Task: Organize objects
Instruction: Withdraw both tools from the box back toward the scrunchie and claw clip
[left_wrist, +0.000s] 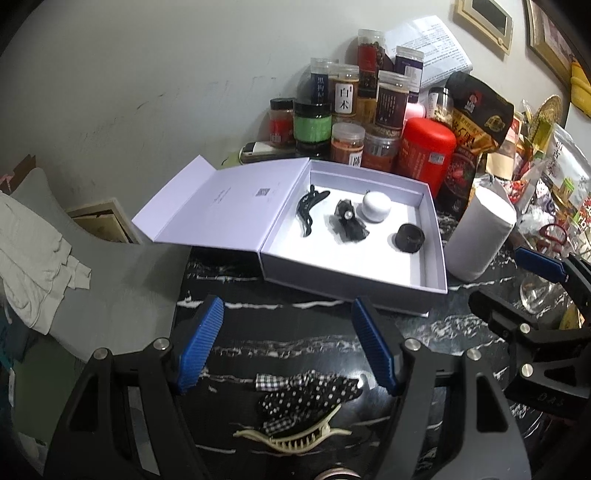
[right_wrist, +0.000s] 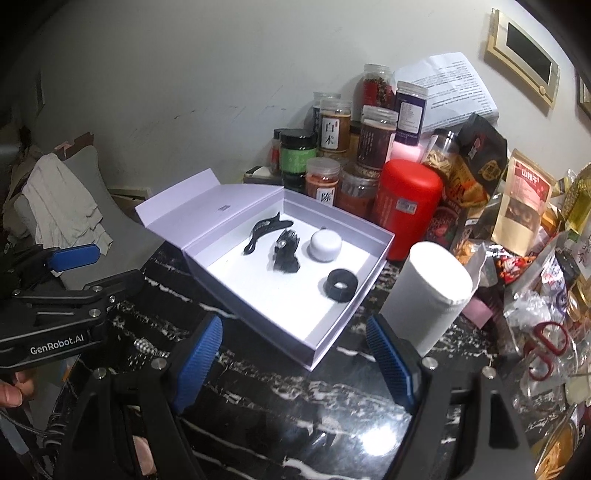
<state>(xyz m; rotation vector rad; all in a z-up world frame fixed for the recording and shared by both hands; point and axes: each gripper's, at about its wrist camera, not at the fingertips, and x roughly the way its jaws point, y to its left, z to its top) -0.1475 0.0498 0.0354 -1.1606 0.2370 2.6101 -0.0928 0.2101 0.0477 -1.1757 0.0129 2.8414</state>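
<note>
The left gripper (left_wrist: 288, 347) hangs spread wide over the dark marble table (left_wrist: 295, 332), holding nothing. Just beneath and slightly behind its fingertips lies a polka-dot bow (left_wrist: 306, 397) touching a cream hair claw (left_wrist: 291, 439). Ahead of it sits the open white box (left_wrist: 424, 291), already holding a black hair claw (left_wrist: 308, 210), a black lace bow (left_wrist: 347, 221), a white round case (left_wrist: 376, 206) and a black ring (left_wrist: 409, 238). The right gripper (right_wrist: 295, 358) is likewise spread and empty, with the box's near corner just ahead. The step in hand appears to be collecting the remaining hair pieces; next, the left gripper would probably need to lower and close on the bow.
</note>
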